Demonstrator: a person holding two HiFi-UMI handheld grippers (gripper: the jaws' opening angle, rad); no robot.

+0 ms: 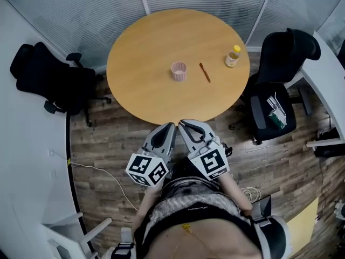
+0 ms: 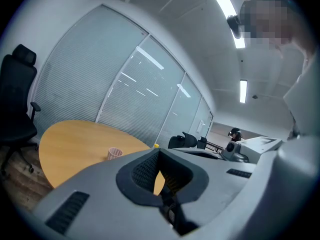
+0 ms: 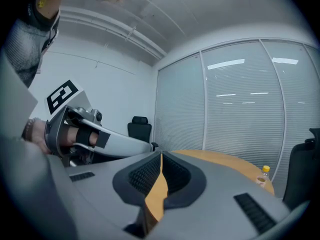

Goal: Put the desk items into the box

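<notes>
Wooden and round, a table (image 1: pixel 140 47) fills the middle of the head view. A person stands at its near edge, holding two grey grippers side by side just short of it. The left gripper (image 1: pixel 170 127) has its jaws closed tip to tip with nothing between them (its own view shows only a sliver of tabletop through the hollow behind the tips). The right gripper (image 1: pixel 184 124), just beside it, is likewise closed and empty, its ribbed pads meeting at the tip. Each carries a cube with black-and-white square markers at its rear.

Three desk items sit on the table, all well ahead of the grippers and apart from one another. A pink ribbed cup (image 1: pixel 179 70) stands upright almost straight ahead of both tips. A slim brown pen (image 1: pixel 205 72) (possibly a pencil, too small to tell) lies flat near the cup, ahead and a little to the right of the right gripper. A small bottle (image 1: pixel 233 56) with a yellow cap stands upright farther ahead and farther right, near the table's edge.

One black office chair (image 1: pixel 48 77) stands off to the left of the left gripper. A second chair (image 1: pixel 280 85) stands to the right of the right gripper, with small things on its seat that cannot be made out.
</notes>
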